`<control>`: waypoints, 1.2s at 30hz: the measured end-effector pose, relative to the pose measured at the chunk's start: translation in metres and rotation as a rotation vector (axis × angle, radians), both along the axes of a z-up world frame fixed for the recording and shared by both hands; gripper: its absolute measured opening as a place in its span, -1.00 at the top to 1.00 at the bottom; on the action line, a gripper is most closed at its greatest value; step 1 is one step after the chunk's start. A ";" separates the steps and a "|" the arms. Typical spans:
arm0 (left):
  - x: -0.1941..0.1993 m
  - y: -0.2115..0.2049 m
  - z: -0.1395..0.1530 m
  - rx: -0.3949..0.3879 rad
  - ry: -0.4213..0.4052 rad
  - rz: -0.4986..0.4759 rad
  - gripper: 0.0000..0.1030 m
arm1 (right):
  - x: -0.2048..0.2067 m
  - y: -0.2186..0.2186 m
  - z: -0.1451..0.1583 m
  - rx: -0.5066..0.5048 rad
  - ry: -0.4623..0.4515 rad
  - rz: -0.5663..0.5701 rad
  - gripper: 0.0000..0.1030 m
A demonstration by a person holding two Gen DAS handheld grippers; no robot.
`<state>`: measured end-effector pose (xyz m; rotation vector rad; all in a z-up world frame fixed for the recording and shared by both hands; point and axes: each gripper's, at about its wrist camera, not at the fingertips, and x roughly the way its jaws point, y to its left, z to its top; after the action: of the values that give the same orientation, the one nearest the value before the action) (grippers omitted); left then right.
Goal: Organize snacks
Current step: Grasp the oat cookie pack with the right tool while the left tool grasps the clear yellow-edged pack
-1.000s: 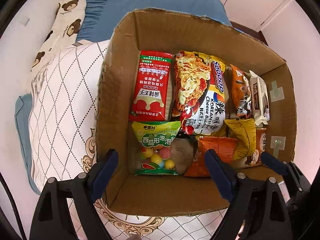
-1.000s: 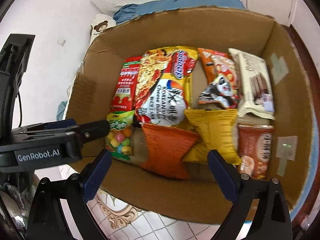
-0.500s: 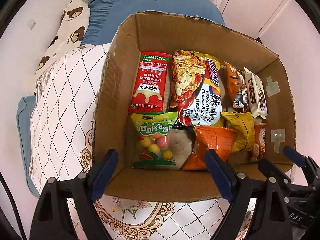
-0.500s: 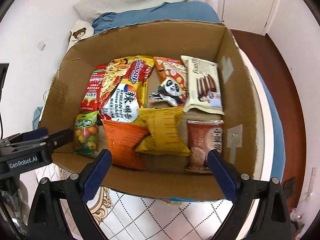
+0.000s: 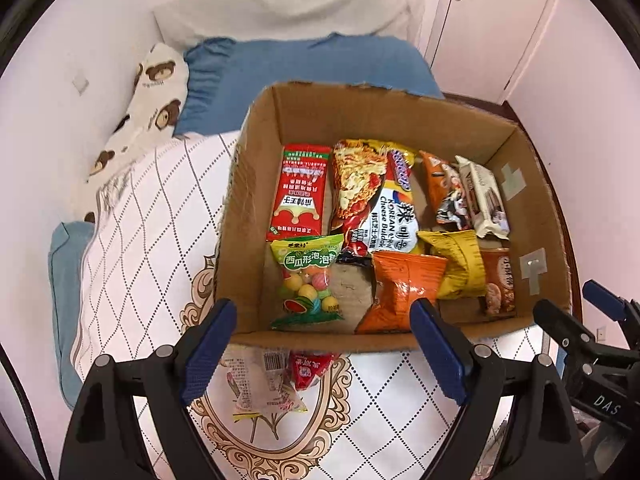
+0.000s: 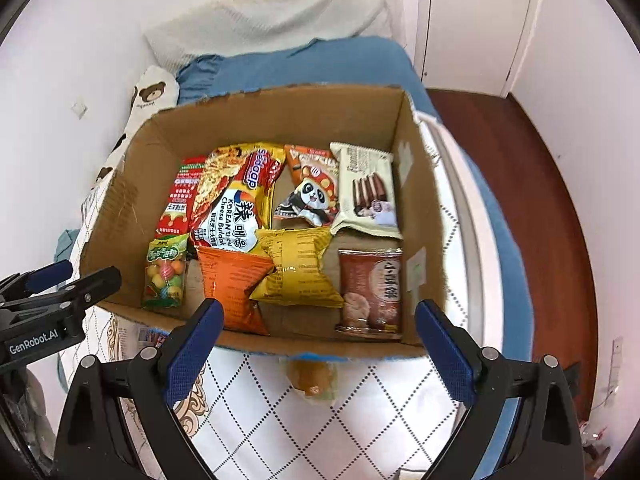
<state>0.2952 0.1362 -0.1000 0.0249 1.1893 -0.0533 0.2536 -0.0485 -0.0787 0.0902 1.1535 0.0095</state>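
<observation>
Both jaws spread wide and empty, left gripper (image 5: 322,342), right gripper (image 6: 316,340), above snack-filled cardboard box (image 6: 128,204)

Both tools farther from box (image 5: 248,216)

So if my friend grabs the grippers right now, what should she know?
Left gripper and right gripper: both open, holding nothing, hovering at the near edge of the cardboard box.
Done: nine snack packets lie in the box, among them the noodle packet and the candy bag.
Left: a clear packet and a red packet lie outside on the quilt, also an orange snack.
</observation>
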 end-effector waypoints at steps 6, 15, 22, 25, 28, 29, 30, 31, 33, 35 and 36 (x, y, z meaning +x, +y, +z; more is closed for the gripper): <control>-0.030 -0.003 0.020 0.002 -0.076 -0.018 -0.72 | -0.031 0.000 0.023 -0.029 -0.072 0.002 -0.91; -0.075 -0.006 0.049 -0.014 -0.166 -0.037 -0.72 | -0.077 0.000 0.058 -0.028 -0.162 -0.005 -0.91; -0.108 0.007 0.056 -0.026 -0.201 0.001 -0.72 | -0.124 -0.021 0.073 0.097 -0.193 -0.034 -0.91; -0.118 0.015 0.031 -0.017 -0.146 0.017 -0.72 | -0.147 -0.051 0.048 0.136 -0.139 -0.114 -0.69; -0.126 0.021 0.000 -0.006 -0.069 0.027 -0.72 | -0.170 -0.087 0.007 0.197 -0.041 -0.222 -0.32; -0.128 0.024 -0.012 0.000 -0.041 0.033 -0.72 | -0.178 -0.094 -0.006 0.196 -0.014 -0.250 -0.32; -0.131 0.027 -0.026 0.003 -0.007 0.038 -0.72 | -0.185 -0.102 -0.021 0.193 0.018 -0.277 -0.32; -0.134 0.028 -0.036 0.009 0.014 0.041 -0.72 | -0.193 -0.109 -0.039 0.198 0.059 -0.303 -0.32; -0.141 0.031 -0.054 0.030 0.047 0.050 -0.72 | -0.204 -0.117 -0.074 0.213 0.149 -0.345 -0.32; -0.147 0.037 -0.071 0.039 0.087 0.064 -0.72 | -0.208 -0.119 -0.101 0.202 0.214 -0.353 -0.35; -0.149 0.040 -0.077 0.040 0.100 0.070 -0.72 | -0.211 -0.119 -0.115 0.198 0.244 -0.361 -0.36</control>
<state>0.1465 0.1765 -0.1774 0.0163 1.2906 0.0312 0.0429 -0.1672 -0.1933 0.4854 1.3643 -0.2124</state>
